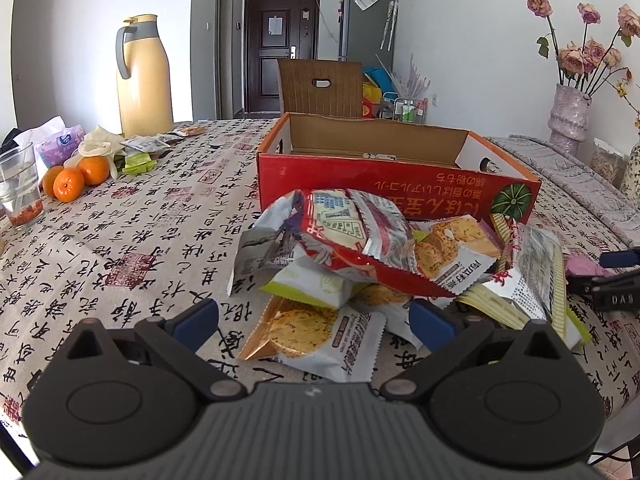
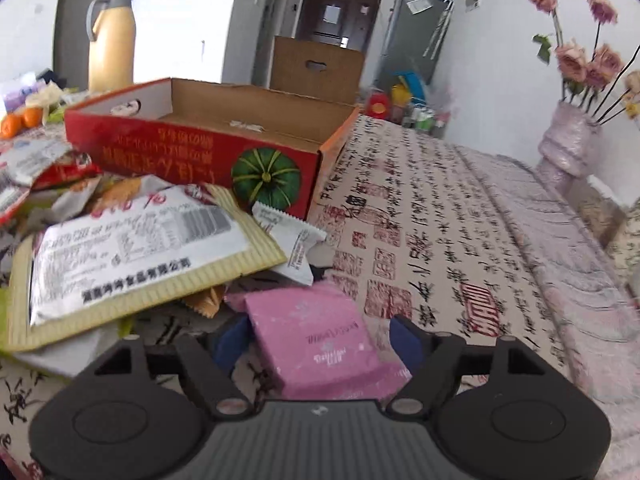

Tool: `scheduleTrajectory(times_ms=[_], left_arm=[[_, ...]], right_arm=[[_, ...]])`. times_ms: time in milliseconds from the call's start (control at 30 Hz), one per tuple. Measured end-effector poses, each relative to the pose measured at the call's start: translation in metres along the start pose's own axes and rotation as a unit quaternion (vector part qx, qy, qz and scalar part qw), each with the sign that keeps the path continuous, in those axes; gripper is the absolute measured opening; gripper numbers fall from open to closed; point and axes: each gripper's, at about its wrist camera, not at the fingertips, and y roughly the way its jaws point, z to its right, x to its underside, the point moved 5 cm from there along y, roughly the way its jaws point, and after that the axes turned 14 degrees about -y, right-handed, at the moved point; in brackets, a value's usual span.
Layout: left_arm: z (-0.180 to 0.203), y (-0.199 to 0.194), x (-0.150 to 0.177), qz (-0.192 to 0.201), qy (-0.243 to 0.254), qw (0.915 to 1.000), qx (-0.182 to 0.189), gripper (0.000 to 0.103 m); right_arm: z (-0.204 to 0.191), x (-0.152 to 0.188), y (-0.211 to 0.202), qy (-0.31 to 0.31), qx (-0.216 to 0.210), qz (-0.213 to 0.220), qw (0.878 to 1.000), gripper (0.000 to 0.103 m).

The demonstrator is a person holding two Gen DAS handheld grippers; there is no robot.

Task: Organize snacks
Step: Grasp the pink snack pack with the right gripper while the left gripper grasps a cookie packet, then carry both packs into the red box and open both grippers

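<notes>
A pile of snack packets (image 1: 372, 252) lies on the tablecloth in front of an open red cardboard box (image 1: 396, 184). My left gripper (image 1: 314, 322) is open, its blue-padded fingers either side of a cracker packet (image 1: 316, 336) at the pile's near edge. My right gripper (image 2: 320, 342) has its fingers against both sides of a pink packet (image 2: 320, 340) at the pile's right edge. The red box (image 2: 208, 152) stands behind in the right wrist view, with a large silver and cream packet (image 2: 132, 256) to the left. The right gripper also shows at the left wrist view's right edge (image 1: 612, 284).
A yellow thermos jug (image 1: 142, 80), oranges (image 1: 76, 180), a glass (image 1: 20, 188) and small packets (image 1: 140, 152) stand at the far left. A vase of dried roses (image 1: 568, 116) stands at the right. A wooden chair (image 1: 320, 88) is behind the box.
</notes>
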Motion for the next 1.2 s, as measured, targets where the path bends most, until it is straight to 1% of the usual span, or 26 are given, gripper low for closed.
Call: scheduleTrajectory(times_ms=[67, 133, 167, 200, 300, 533, 633, 700, 833, 933, 967, 1000, 1033, 1067, 1200], left_arm=[[0.000, 0.000, 0.000, 0.000, 0.000, 1.0000, -0.002, 0.103], [0.000, 0.000, 0.000, 0.000, 0.000, 1.0000, -0.005, 0.103], [0.000, 0.000, -0.001, 0.000, 0.000, 1.0000, -0.007, 0.103], [-0.001, 0.001, -0.001, -0.001, 0.000, 1.0000, -0.008, 0.103], [-0.002, 0.005, -0.002, -0.007, 0.001, 0.9999, -0.013, 0.103], [-0.007, 0.017, -0.001, -0.029, -0.001, 0.9995, -0.013, 0.103], [-0.010, 0.026, 0.002, -0.048, 0.001, 0.9988, -0.014, 0.103], [-0.012, 0.031, 0.005, -0.059, 0.004, 0.9982, -0.011, 0.103], [-0.014, 0.036, 0.007, -0.062, 0.005, 0.9980, -0.009, 0.103], [-0.015, 0.038, 0.007, -0.059, 0.007, 0.9982, -0.005, 0.099], [-0.014, 0.038, 0.007, -0.057, 0.008, 0.9983, -0.005, 0.096], [-0.014, 0.037, 0.007, -0.054, 0.009, 0.9985, -0.004, 0.091], [-0.014, 0.038, 0.007, -0.051, 0.010, 0.9987, -0.003, 0.089], [-0.015, 0.038, 0.006, -0.048, 0.011, 0.9988, -0.001, 0.082], [-0.016, 0.034, 0.006, -0.044, 0.008, 0.9990, 0.007, 0.072]], right_arm=[[0.006, -0.001, 0.007, 0.018, -0.032, 0.003, 0.999, 0.076], [0.011, 0.000, 0.012, 0.047, -0.073, 0.010, 0.996, 0.069], [0.013, 0.000, 0.013, 0.056, -0.076, 0.016, 0.995, 0.064], [0.012, 0.001, 0.012, 0.055, -0.073, 0.019, 0.996, 0.061], [0.012, 0.002, 0.008, 0.070, -0.070, 0.029, 0.995, 0.060], [0.021, -0.001, -0.022, 0.111, -0.025, 0.083, 0.990, 0.060], [0.026, -0.008, -0.030, 0.128, -0.010, 0.104, 0.986, 0.060], [0.029, -0.010, -0.032, 0.139, -0.005, 0.113, 0.984, 0.060], [0.034, -0.012, -0.033, 0.159, 0.004, 0.121, 0.980, 0.061], [0.033, -0.011, -0.036, 0.171, 0.006, 0.125, 0.977, 0.061], [0.031, -0.010, -0.037, 0.174, 0.006, 0.126, 0.977, 0.061], [0.029, -0.010, -0.038, 0.175, 0.005, 0.127, 0.976, 0.061], [0.026, -0.009, -0.040, 0.175, 0.003, 0.127, 0.976, 0.061], [0.024, -0.009, -0.041, 0.174, 0.003, 0.127, 0.977, 0.061], [0.017, -0.009, -0.045, 0.169, 0.001, 0.126, 0.978, 0.061]])
